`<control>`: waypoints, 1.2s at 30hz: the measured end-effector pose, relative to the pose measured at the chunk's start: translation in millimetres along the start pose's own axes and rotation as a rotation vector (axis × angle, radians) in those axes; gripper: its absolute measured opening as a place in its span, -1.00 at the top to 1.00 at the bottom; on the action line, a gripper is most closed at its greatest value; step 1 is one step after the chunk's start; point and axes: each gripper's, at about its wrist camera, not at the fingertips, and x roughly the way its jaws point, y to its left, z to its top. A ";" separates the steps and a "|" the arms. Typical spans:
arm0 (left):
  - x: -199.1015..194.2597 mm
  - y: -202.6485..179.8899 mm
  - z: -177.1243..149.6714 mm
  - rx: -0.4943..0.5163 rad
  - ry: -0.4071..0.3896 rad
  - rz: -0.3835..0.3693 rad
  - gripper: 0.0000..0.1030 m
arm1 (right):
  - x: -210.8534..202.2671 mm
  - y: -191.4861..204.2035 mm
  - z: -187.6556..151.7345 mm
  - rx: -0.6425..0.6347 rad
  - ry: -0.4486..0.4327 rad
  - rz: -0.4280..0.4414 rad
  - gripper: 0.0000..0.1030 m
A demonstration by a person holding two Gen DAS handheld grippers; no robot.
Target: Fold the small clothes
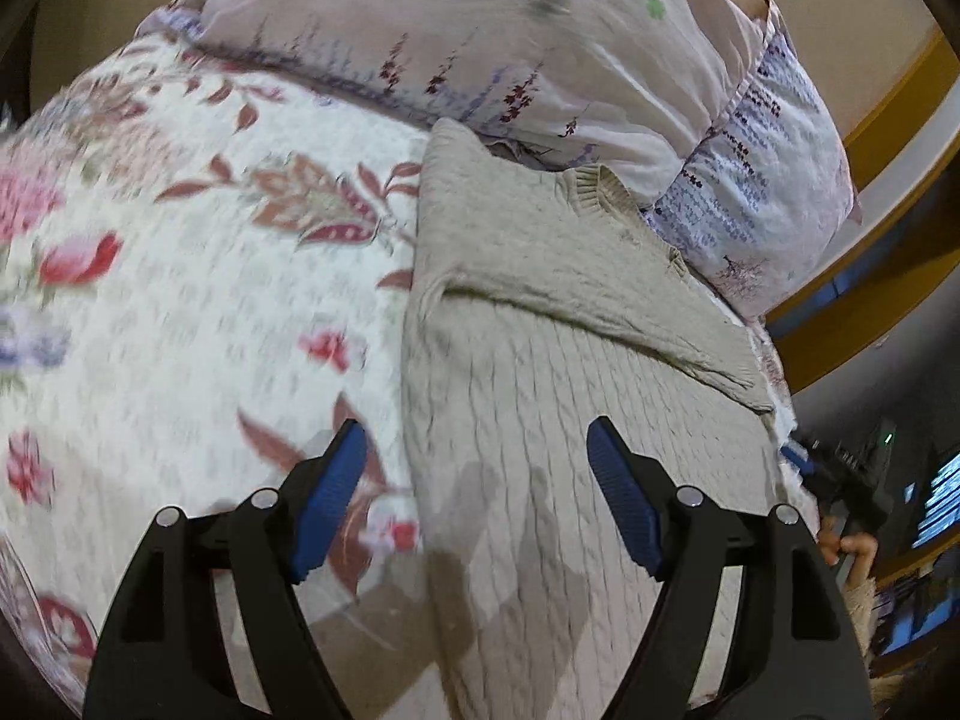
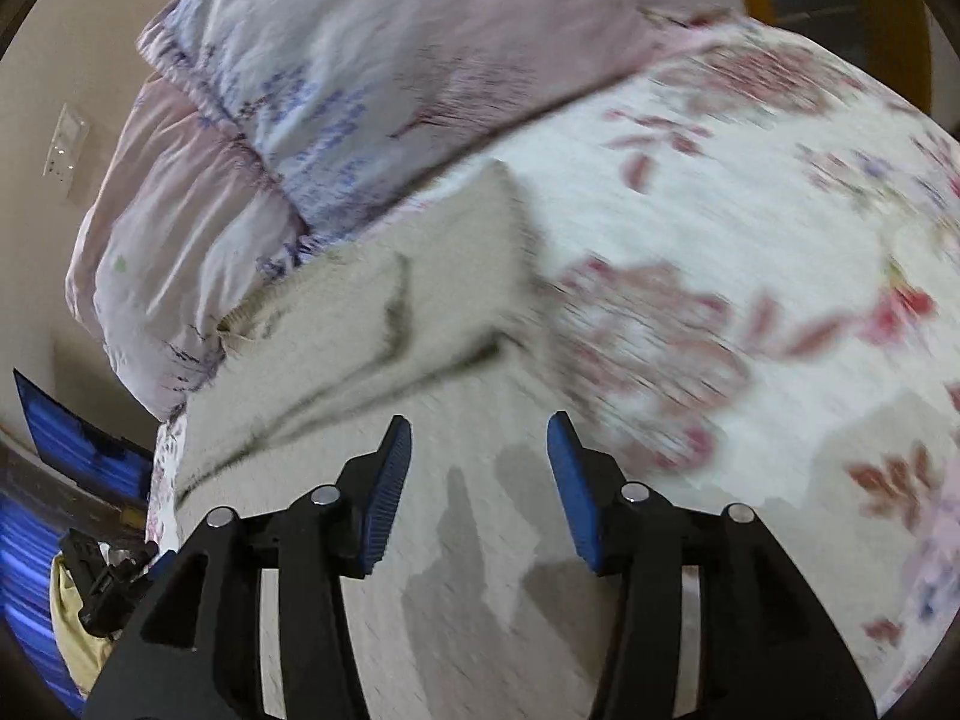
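Sweater [image 1: 540,312] flat on quilt [image 1: 198,324], sleeve folded across, ahead of both jaws. Left gripper [image 1: 477,498] spread wide, empty; right gripper [image 2: 480,492] spread, empty. Mid-fold, likely; next: grab hem, fold toward collar.

This is a bedroom in a home. A bed fills both views, covered by a white quilted bedspread [image 1: 180,312] printed with pink and red flowers and brownish leaves. At its head lie soft pillows [image 1: 480,42] in pale lilac cases with a lavender sprig print and frilled edges. A beige cable-knit sweater [image 1: 570,396] lies spread on the bedspread just below the pillows. Behind the bed stands a plain cream wall [image 2: 60,30] with a white switch plate [image 2: 65,147] on it. A yellow-brown wooden frame [image 1: 888,114] edges the room beyond the pillows, and a glowing blue screen [image 2: 78,450] sits beside the bed.
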 end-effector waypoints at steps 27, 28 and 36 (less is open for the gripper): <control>-31.7 -22.9 -113.3 0.098 0.171 -0.280 0.45 | -34.7 -22.1 -120.1 -0.104 0.296 0.338 0.52; -32.0 -24.6 -114.1 0.109 0.175 -0.277 0.47 | -35.2 -19.3 -122.1 -0.118 0.303 0.336 0.54; -29.7 -40.3 -111.8 0.188 0.187 -0.216 0.87 | -48.0 -1.5 -115.3 -0.189 0.197 0.306 0.84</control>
